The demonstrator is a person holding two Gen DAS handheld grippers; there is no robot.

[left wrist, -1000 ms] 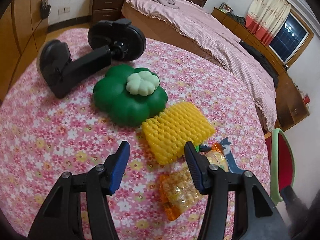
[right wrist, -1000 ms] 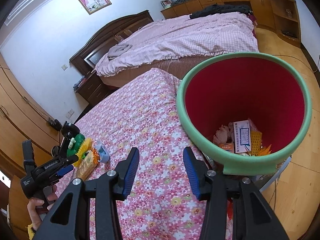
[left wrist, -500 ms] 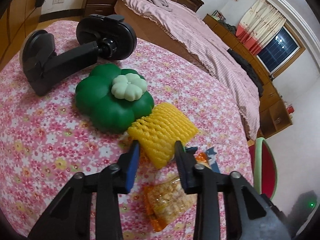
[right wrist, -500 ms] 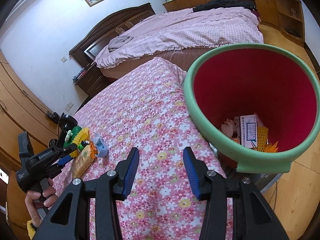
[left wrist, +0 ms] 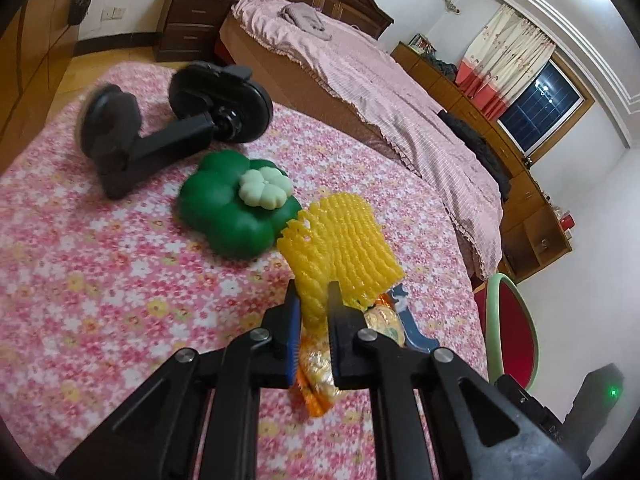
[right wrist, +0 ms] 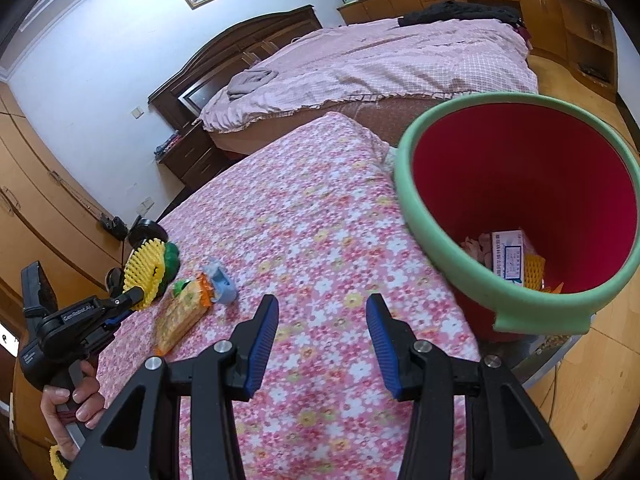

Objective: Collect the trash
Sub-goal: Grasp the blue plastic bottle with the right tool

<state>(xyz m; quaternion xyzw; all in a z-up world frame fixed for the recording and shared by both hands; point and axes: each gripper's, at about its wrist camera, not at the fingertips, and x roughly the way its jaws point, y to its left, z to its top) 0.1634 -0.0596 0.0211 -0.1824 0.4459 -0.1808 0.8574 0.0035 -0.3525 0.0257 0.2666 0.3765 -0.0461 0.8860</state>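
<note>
Left tongs [left wrist: 313, 304] clamped on the near edge of the yellow foam net [left wrist: 342, 242], blue pads pressed into the mesh from both sides, net lifted and tilted up off the floral counter [left wrist: 100, 280]. Seen from the right wrist as well: yellow foam net [right wrist: 143, 276] standing at the tip of the left tongs [right wrist: 134, 294], gripped by a hand [right wrist: 74, 408] at the lower left. Directly beneath and behind the net, an orange snack wrapper [left wrist: 320, 376] and a blue scrap [left wrist: 412, 326] lying flat on the cloth, touching each other. Just beyond the net, a green clover-shaped cushion [left wrist: 228, 216] with a pale clover [left wrist: 264, 189] on top; farther back, a black suction mount [left wrist: 168, 120]. Right tongs [right wrist: 322, 334] spread wide, nothing between the pads, hovering over the cloth near the counter's edge. Red bin with green rim [right wrist: 440, 256] just off that edge to the right, holding a small box [right wrist: 510, 256] and other scraps at the bottom, well apart from the net
</note>
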